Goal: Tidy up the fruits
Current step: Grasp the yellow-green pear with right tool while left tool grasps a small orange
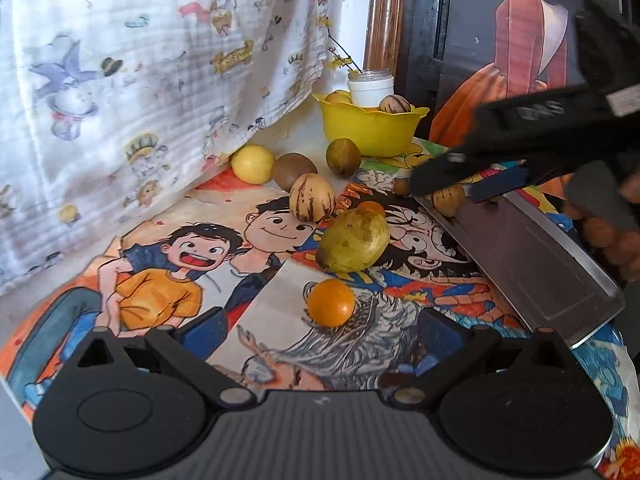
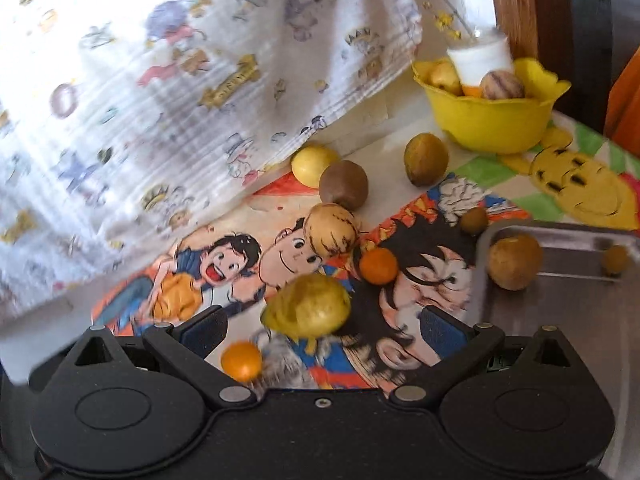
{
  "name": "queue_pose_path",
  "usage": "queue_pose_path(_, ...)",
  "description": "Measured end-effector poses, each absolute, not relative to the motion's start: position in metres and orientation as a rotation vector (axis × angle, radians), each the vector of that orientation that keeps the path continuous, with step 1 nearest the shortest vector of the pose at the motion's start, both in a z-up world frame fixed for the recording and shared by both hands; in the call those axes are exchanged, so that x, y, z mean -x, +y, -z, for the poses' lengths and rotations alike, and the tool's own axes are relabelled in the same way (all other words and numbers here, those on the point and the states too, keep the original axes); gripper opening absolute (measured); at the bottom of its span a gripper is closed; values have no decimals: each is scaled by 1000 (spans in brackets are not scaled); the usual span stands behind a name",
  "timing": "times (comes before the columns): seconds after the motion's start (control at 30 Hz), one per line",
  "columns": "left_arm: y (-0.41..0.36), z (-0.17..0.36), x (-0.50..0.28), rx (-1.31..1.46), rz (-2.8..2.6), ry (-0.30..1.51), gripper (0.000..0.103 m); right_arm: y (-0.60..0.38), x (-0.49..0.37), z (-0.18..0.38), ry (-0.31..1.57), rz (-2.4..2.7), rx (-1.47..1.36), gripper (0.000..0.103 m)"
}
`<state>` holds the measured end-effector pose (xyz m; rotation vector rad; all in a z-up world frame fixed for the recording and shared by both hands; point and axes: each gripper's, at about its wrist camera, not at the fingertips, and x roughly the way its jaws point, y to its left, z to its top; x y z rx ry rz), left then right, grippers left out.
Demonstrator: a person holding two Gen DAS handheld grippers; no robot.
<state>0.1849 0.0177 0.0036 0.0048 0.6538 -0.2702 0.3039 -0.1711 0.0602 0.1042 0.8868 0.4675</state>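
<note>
Yellow-green mango (image 2: 307, 307), firm, smooth, rollable, sits just ahead between the right hand-held gripper (image 2: 323, 330) fingers: grip its short middle. Both this and the left hand-held gripper (image 1: 322, 330) gape wide, holding nothing.

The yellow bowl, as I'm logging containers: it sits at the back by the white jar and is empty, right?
Not empty. The yellow bowl does sit at the back by the white jar, but the right wrist view shows fruit in it, including a striped melon.
</note>
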Motion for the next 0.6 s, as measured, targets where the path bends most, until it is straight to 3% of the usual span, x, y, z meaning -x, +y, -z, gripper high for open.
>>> queue_pose_path(0.17,10,4,-202,5,261,669,99,-157,-330,-39,921,-465,-155,98)
queue_pose_path(0.6,10,22,-231,51,262,725,67,-129,-357,-2,998,-487,-176,88)
